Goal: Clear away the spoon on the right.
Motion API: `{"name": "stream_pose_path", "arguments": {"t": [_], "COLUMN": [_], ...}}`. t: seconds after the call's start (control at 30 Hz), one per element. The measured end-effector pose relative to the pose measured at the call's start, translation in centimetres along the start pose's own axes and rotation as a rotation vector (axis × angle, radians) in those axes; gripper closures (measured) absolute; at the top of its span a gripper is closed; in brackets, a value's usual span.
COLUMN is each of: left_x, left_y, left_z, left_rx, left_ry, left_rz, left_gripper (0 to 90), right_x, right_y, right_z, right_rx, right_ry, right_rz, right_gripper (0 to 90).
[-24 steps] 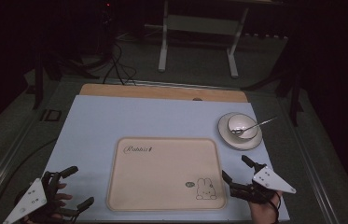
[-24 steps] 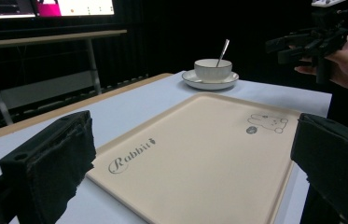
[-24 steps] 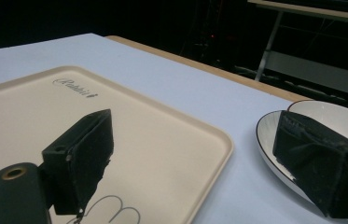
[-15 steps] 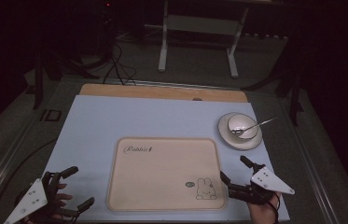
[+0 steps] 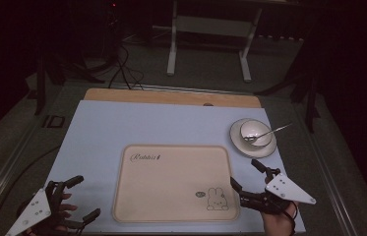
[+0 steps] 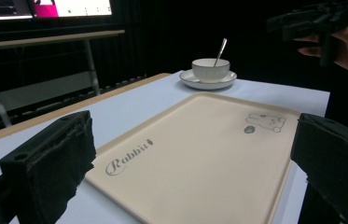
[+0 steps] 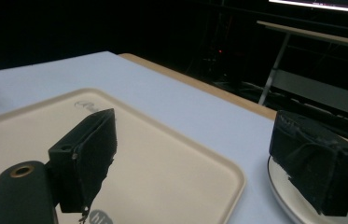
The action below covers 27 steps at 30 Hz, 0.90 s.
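The left tongs (image 5: 79, 196) hovered at the near left corner of the tabletop (image 5: 137, 128), jaws spread wide with nothing between them. Over on the other side, the right tongs (image 5: 246, 175) sat at the near right corner, jaws just as wide apart and gripping nothing, one jaw over the tray's right edge and the other out over the blue surface. Between the two lay the beige tray (image 5: 171, 182), flat on the tabletop, close to the near edge, its "Rabbit" lettering at the far left and a little rabbit drawing at the near right. The tray carried nothing on it.

Beyond the right tongs, near but not touching, stood the saucer (image 5: 236, 140) with the cup (image 5: 256, 131) seated on it, toward the right edge of the tabletop. A spoon (image 5: 277, 130) rested in the cup, handle slanting out past the rim to the right.

From the left gripper view, the tray stretched out between the two black jaws, with the cup and saucer beyond its far corner and the other hand holding its tongs up at the top right. From the right gripper view, the left jaw hung over the tray and the right jaw stood in front of the saucer's rim.

A strip of bare wood (image 5: 171, 97) ran along the far edge of the tabletop.
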<state>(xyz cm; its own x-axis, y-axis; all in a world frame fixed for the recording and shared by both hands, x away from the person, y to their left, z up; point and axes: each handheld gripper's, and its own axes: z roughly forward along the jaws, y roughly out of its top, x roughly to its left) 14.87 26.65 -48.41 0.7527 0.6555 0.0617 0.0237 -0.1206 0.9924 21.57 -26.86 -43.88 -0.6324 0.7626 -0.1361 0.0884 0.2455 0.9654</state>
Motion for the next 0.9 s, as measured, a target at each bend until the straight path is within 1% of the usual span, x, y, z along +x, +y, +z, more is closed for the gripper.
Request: {"name": "stream_pose_path", "arguments": {"t": [0.03,0.07,0.13,0.27,0.37,0.43,0.5,0.53,0.6,0.67,0.7,0.77,0.8,0.87,0.9], "left_x": [0.0,0.0,-0.1,-0.1,0.0,0.0,-0.1,-0.1,-0.1,-0.1,-0.1,-0.1,-0.1,-0.2,-0.2], "left_y": [0.0,0.0,0.0,0.0,0.0,0.0,0.0,0.0,0.0,0.0,0.0,0.0,0.0,0.0,0.0], "left_z": [0.0,0.1,0.1,0.0,-0.1,-0.1,0.0,0.0,0.0,0.0,0.0,0.0,0.0,0.0,0.0], "left_rx": [0.000,0.000,0.007,0.002,-0.003,-0.002,-0.001,0.002,0.004,0.004,0.004,0.005,0.005,0.006,0.007], "left_ry": [-0.001,-0.002,-0.002,-0.006,-0.002,-0.001,-0.004,-0.005,-0.005,-0.005,-0.005,-0.003,-0.003,-0.003,-0.004], "left_rz": [0.001,0.002,0.008,0.007,0.001,0.001,0.000,0.003,0.005,0.006,0.005,0.006,0.006,0.008,0.008], "left_gripper": [0.0,0.0,0.0,0.0,0.0,0.0,0.0,0.0,0.0,0.0,0.0,0.0,0.0,0.0,0.0], "right_x": [-0.2,-0.5,-1.0,-2.2,-3.2,-4.0,-4.8,-5.2,-6.0,-6.8,-7.2,-7.8,-8.2,-8.8,-9.1], "right_y": [0.3,0.5,0.9,2.0,2.5,2.9,3.1,3.2,3.3,3.3,3.3,3.2,3.1,3.0,2.9], "right_z": [0.0,0.0,0.0,0.0,0.2,0.3,0.5,0.6,0.8,1.0,1.1,1.4,1.5,1.7,1.8], "right_rx": [-0.009,-0.014,-0.028,-0.006,-0.022,-0.034,-0.029,-0.028,-0.018,-0.020,-0.018,-0.012,-0.013,-0.005,-0.002], "right_ry": [0.002,0.000,-0.028,-0.042,-0.060,-0.061,-0.084,-0.088,-0.117,-0.140,-0.144,-0.169,-0.166,-0.189,-0.186], "right_rz": [-0.006,-0.001,0.005,0.048,0.049,0.060,0.070,0.080,0.095,0.116,0.121,0.119,0.122,0.125,0.132], "right_gripper": [14.4,14.0,13.7,12.3,11.7,11.4,11.0,10.4,10.3,10.3,10.2,10.2,10.2,10.2,10.2]}}
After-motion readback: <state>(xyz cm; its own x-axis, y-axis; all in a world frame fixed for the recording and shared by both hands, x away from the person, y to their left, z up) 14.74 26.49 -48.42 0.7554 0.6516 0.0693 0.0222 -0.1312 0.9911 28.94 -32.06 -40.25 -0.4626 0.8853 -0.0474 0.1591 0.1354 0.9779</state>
